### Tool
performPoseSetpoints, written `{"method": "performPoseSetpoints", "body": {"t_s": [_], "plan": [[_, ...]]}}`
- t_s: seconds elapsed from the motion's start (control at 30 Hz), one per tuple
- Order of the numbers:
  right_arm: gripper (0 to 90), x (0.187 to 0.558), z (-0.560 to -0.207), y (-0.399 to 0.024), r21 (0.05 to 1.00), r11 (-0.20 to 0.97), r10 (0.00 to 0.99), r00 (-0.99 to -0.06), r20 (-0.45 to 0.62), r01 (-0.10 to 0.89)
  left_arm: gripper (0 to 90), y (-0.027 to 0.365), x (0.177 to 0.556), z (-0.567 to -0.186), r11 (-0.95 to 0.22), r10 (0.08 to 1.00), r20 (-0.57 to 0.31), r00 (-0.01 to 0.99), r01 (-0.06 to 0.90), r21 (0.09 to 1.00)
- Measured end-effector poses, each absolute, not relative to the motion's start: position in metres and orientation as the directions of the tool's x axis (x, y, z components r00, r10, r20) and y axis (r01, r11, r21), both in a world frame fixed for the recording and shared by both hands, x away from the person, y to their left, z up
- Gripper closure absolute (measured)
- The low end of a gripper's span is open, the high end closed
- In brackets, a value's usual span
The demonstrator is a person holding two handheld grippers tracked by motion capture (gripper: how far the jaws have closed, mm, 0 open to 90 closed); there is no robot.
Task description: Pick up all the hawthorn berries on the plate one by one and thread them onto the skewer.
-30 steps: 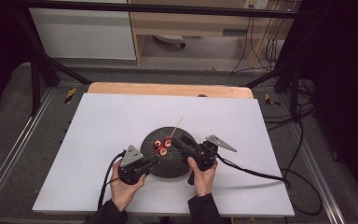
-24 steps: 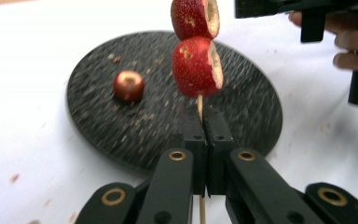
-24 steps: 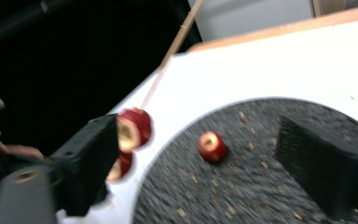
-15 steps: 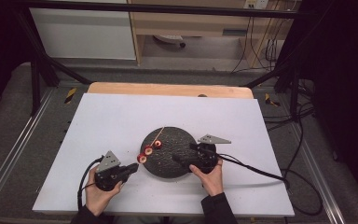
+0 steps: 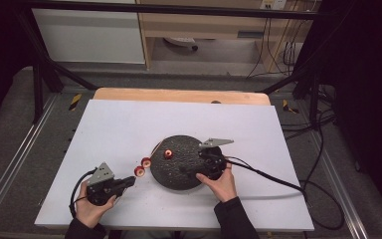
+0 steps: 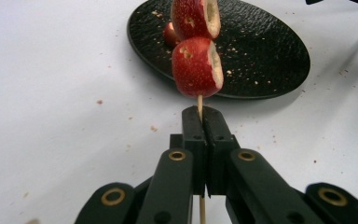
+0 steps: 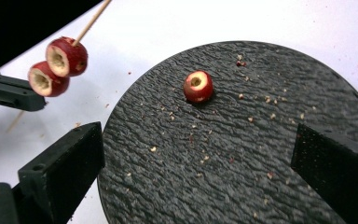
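We are clamping the left gripper on a wooden skewer carrying two red fruits, holding it just left of the black plate. Our right gripper, jaws having just been opening with nothing between them, is hovering over the plate where one loose fruit is lying.

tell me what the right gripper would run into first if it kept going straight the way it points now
Probably the lone red fruit on the black plate: it lies ahead between the open jaws of the right gripper, slightly left of centre. Depth is hard to judge.
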State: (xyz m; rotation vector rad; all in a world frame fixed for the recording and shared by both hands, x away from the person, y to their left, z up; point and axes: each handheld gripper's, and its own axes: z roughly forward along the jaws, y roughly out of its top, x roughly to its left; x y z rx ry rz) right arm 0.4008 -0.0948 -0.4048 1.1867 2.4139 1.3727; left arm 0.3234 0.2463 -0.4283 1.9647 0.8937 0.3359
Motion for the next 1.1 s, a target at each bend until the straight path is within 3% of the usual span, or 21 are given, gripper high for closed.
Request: {"method": "performPoseSetpoints", "body": {"t_s": [0.47,0.77,1.1], "plan": [[10.1,0.435,-0.385,-0.055,0.701,0.381,0.697,-0.686,0.211,0.603,88.9,0.258,0.326,-0.430,-0.315,0.711,-0.121,0.692,0.469,0.825],[26.1,0.460,-0.394,-0.029,0.639,0.482,0.690,-0.709,0.146,0.599,88.8,0.262,0.328,-0.432,-0.304,0.717,-0.134,0.684,0.481,0.823],[39.3,0.478,-0.403,-0.015,0.565,0.559,0.656,-0.740,0.147,0.607,88.8,0.262,0.329,-0.433,-0.302,0.717,-0.143,0.682,0.489,0.819]]}}
